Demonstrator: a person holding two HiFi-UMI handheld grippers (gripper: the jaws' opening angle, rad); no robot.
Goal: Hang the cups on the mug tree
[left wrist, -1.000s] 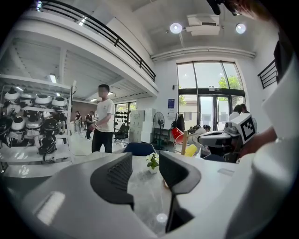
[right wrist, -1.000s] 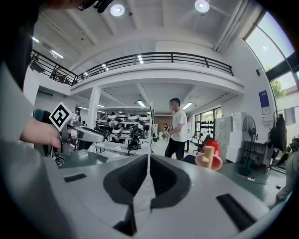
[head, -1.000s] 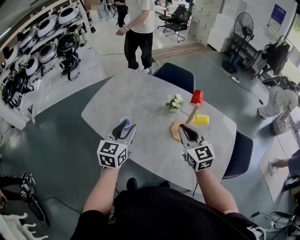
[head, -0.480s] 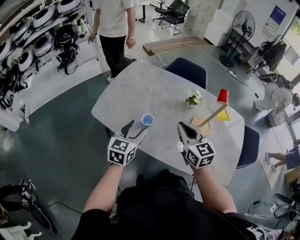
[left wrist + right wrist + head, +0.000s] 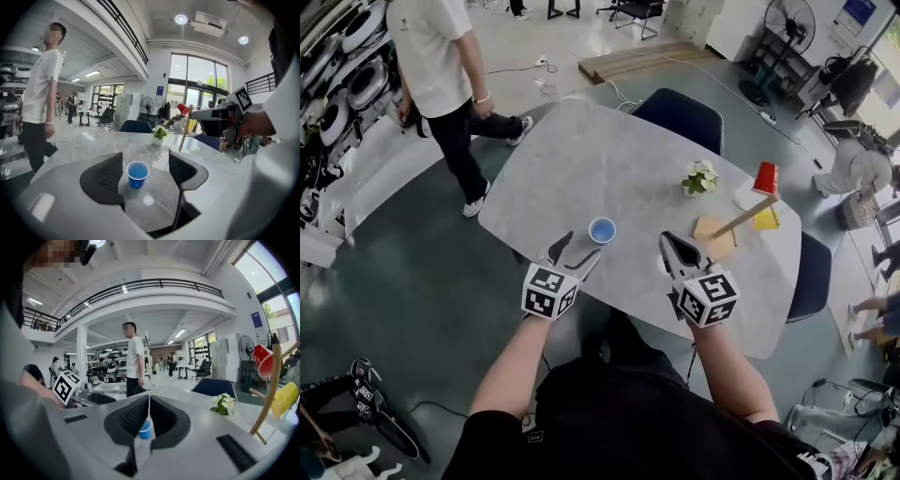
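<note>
Left tool is out over the near edge of the worktop, and its jaws have just been opening; they stand wide now, pads bare; in the left gripper view the blue cup shows upright in the gap of that tool, clear of both pads; from the head view the blue cup sits on the worktop just ahead of the jaw tips, mouth up, touching nothing.

Right tool hovers beside it near the same edge; in its own view the tool has its jaws pressed together with nothing gripped, and the blue cup peeks through beyond them.

Over to the right stands the mug tree, its pole leaning in the picture; a red cup sits on the top of the pole; a yellow cup hangs lower down, beside it; the right gripper view shows the same pair, red cup above yellow cup.

A small flowerpot stands near the tree, apart from it; a dark chair is tucked in at the far side; a person in a white top walks past the worktop's left end.
</note>
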